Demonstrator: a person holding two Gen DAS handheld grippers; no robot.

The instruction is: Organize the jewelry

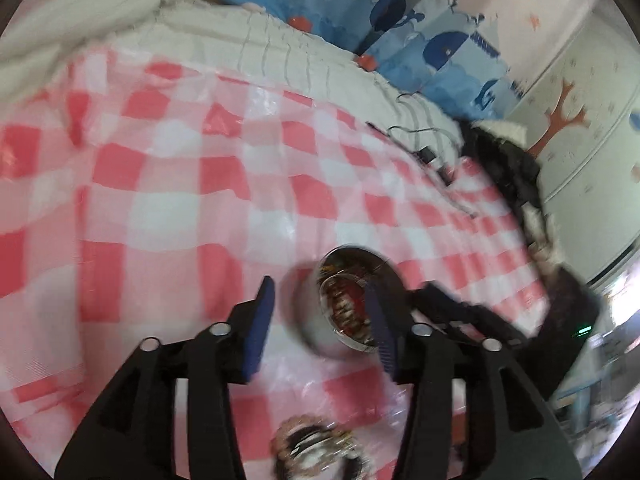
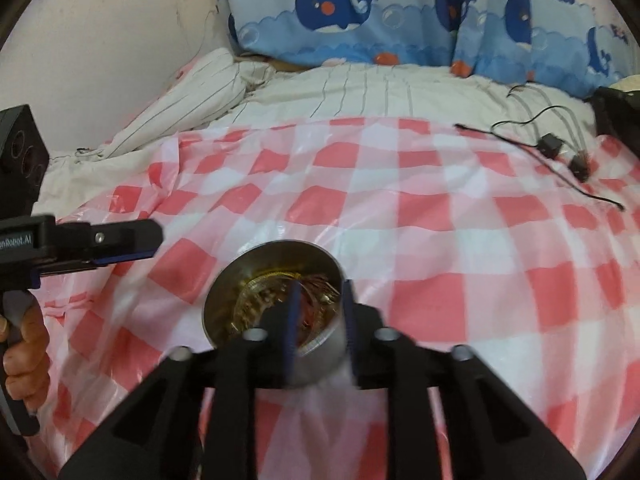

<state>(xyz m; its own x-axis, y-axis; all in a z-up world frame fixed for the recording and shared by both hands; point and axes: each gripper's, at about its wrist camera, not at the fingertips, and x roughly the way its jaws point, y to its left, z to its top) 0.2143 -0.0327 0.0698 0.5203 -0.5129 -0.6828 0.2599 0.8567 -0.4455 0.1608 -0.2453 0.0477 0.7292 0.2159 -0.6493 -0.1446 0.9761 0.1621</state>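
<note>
A steel bowl point(image 1: 320, 320) holding jewelry sits tilted on the red-and-white checked sheet point(image 1: 160, 200). My right gripper point(image 2: 320, 316) is shut on the bowl's point(image 2: 244, 280) near rim, one finger inside and one outside. In the left wrist view the right gripper's finger shows inside the bowl. My left gripper point(image 1: 318, 320) is open, the bowl between its fingers without contact; it also shows at the left of the right wrist view point(image 2: 132, 240). A pile of beaded bracelets point(image 1: 316, 452) lies on the sheet below the left gripper.
Black cables with small plugs point(image 2: 552, 148) lie at the sheet's far right. A striped white duvet point(image 2: 320, 92) and whale-print pillows point(image 2: 360, 20) lie beyond. A black garment point(image 1: 508, 168) lies by the wall.
</note>
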